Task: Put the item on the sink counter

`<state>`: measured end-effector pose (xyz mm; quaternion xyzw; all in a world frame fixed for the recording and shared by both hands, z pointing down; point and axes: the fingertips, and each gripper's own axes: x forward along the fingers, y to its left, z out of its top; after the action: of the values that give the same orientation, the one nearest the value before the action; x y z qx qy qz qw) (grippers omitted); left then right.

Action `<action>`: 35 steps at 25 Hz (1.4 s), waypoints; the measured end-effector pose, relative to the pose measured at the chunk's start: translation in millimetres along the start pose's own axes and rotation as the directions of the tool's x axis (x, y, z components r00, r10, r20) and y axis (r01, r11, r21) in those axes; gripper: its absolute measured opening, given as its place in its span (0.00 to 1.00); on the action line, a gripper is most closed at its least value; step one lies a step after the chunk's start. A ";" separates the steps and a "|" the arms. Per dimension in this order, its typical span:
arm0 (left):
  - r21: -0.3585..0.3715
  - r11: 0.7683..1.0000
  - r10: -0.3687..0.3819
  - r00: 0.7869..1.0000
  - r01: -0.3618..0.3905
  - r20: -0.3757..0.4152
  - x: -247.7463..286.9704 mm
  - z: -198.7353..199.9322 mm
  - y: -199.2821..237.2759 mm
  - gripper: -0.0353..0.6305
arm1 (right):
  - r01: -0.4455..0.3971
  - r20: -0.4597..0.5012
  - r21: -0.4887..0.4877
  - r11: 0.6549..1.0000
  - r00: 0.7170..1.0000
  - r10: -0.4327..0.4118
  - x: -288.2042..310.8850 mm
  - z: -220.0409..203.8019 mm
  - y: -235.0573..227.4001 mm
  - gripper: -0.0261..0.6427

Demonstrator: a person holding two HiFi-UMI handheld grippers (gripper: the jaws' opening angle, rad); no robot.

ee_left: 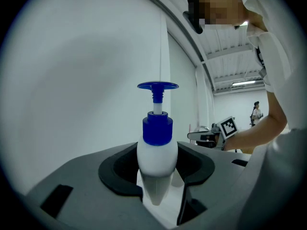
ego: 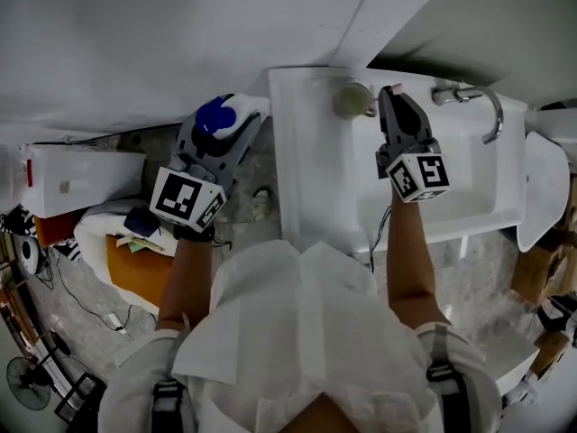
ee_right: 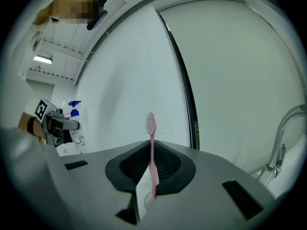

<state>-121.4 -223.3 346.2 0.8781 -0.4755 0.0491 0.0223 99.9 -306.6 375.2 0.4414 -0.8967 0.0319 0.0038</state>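
A white pump bottle point(ee_left: 157, 150) with a blue cap and pump head point(ego: 216, 114) stands upright between the jaws of my left gripper point(ee_left: 157, 178), which is shut on its body. That gripper point(ego: 219, 133) hangs just left of the white sink counter point(ego: 306, 179), off its edge. My right gripper point(ee_right: 151, 188) is shut on a pink toothbrush point(ee_right: 152, 143), bristles up. In the head view the right gripper point(ego: 394, 106) is over the counter's back, next to a round cup point(ego: 352, 100). From the right gripper view the bottle point(ee_right: 74, 110) shows at the far left.
A chrome faucet point(ego: 478, 105) curves over the basin point(ego: 469, 197) at the right. A white wall rises close behind the counter. Left of the sink stand a white toilet tank point(ego: 81, 179) and an orange bin point(ego: 140, 273). Cables and a fan point(ego: 27, 382) lie on the floor.
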 end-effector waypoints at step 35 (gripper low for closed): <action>-0.071 0.997 -0.023 0.998 0.018 -0.064 49.7 -49.6 -28.0 0.37 | -0.026 -0.275 -0.033 0.999 0.961 0.016 34.4 -130.6 -14.0 0.07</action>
<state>-74.2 -245.1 401.0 0.8796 -0.4669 0.0605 0.0689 87.2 -334.4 507.5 0.4230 -0.8926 0.0766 0.1358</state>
